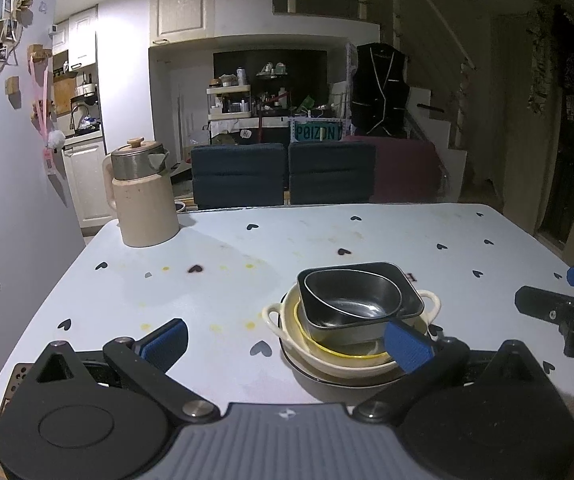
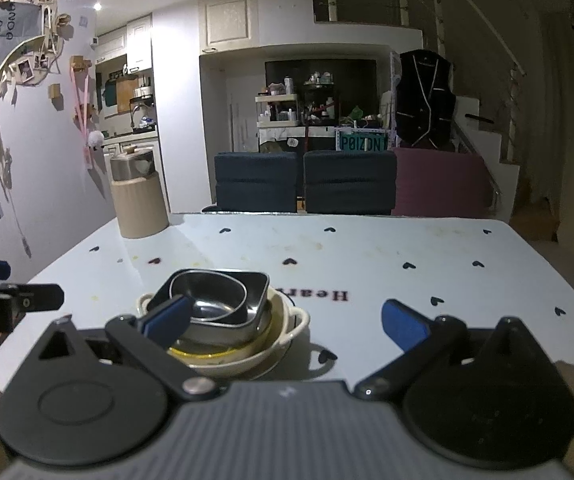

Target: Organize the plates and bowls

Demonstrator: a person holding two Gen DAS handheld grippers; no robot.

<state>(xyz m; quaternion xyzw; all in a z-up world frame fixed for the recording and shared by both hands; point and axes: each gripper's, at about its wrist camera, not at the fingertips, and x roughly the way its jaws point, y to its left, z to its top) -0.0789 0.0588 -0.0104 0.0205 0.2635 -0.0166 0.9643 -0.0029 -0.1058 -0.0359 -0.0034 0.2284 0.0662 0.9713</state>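
A stack of dishes stands on the pale blue table (image 1: 215,280). A small steel bowl (image 1: 353,300) sits in a dark square steel dish (image 1: 401,280), inside a cream two-handled bowl (image 1: 287,320) with a yellow rim, on a dark-rimmed plate (image 1: 327,378). My left gripper (image 1: 287,340) is open and empty, its right fingertip in front of the stack. In the right wrist view the same stack (image 2: 223,312) is front left. My right gripper (image 2: 287,320) is open and empty, its left fingertip in front of the stack. Each gripper shows at the other view's edge.
A beige kettle with a steel lid (image 1: 143,196) stands at the table's far left corner, also in the right wrist view (image 2: 137,196). Two dark blue chairs (image 1: 283,172) and a maroon chair (image 1: 405,172) stand behind the far edge. A wall runs along the left.
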